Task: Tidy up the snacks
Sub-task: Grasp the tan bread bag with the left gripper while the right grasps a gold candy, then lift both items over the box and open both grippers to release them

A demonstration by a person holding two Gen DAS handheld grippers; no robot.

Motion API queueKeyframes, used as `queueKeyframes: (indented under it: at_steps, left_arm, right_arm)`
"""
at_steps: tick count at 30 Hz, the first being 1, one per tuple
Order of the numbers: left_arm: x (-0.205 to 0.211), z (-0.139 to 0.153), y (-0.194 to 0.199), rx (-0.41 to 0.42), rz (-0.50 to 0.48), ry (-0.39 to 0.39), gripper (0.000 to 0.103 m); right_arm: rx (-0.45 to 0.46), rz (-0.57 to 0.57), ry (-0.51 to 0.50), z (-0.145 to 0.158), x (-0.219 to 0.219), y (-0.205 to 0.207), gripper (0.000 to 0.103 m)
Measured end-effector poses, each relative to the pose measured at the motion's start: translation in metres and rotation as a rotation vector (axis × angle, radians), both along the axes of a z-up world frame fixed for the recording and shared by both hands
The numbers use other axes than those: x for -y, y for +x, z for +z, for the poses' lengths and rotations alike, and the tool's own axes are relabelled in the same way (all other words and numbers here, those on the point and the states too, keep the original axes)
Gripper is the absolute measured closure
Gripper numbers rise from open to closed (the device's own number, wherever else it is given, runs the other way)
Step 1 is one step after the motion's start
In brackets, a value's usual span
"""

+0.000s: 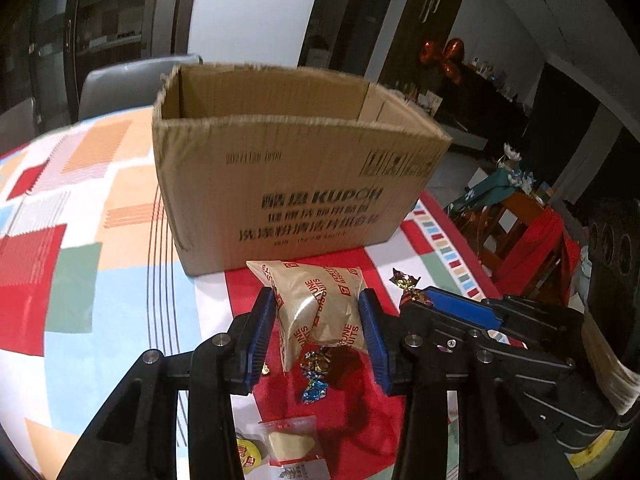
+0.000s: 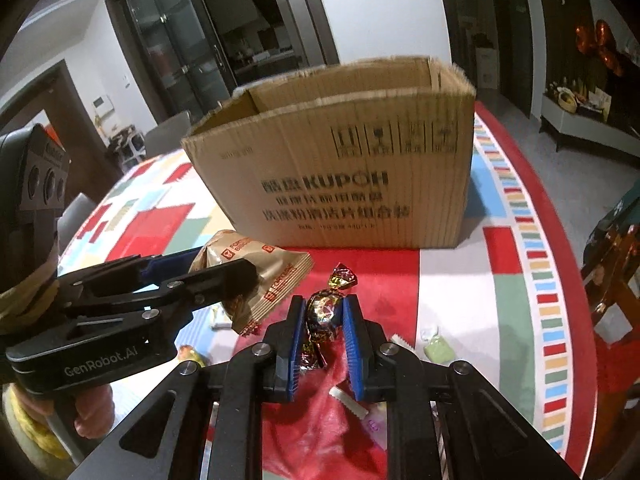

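Note:
An open-topped brown cardboard box point(image 1: 296, 184) point(image 2: 340, 184) stands on the table just beyond both grippers. My left gripper point(image 1: 318, 304) is shut on a beige biscuit packet point(image 1: 320, 312), whose sides are pinched between the blue pads, and it holds the packet above the cloth. In the right wrist view the left gripper point(image 2: 226, 266) comes in from the left with the biscuit packet point(image 2: 276, 276). My right gripper point(image 2: 324, 304) is shut on a shiny foil-wrapped candy point(image 2: 324, 316). In the left wrist view the right gripper point(image 1: 416, 300) holds that candy point(image 1: 406, 280) at the right.
A colourful patchwork tablecloth point(image 1: 80, 208) covers the table. Loose snacks lie under the grippers: a foil candy point(image 1: 316, 372), a small clear packet point(image 1: 292, 444), a green sweet point(image 2: 438, 348). A grey chair point(image 1: 132, 80) stands behind the box, and a wooden chair point(image 1: 520, 220) off the right edge.

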State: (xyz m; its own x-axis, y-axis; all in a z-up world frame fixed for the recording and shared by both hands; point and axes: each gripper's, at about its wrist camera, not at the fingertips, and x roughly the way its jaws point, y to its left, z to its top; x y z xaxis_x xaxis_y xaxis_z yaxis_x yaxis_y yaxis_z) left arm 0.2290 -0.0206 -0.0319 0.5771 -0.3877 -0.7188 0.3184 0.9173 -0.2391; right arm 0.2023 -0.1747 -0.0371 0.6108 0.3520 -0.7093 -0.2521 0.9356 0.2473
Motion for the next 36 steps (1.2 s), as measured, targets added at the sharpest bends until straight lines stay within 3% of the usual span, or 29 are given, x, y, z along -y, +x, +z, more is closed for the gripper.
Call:
queueKeyframes:
  at_steps: [24, 36]
  left_arm:
    - [-0.008, 0.1, -0.001, 0.257, 0.019, 0.001, 0.061]
    - [-0.01, 0.118, 0.033, 0.296, 0.037, 0.022, 0.061]
  right_arm:
    - [0.252, -0.033, 0.063, 0.098, 0.013, 0.009, 0.083]
    - [0.286, -0.045, 0.03, 0.123, 0.014, 0.045, 0.083]
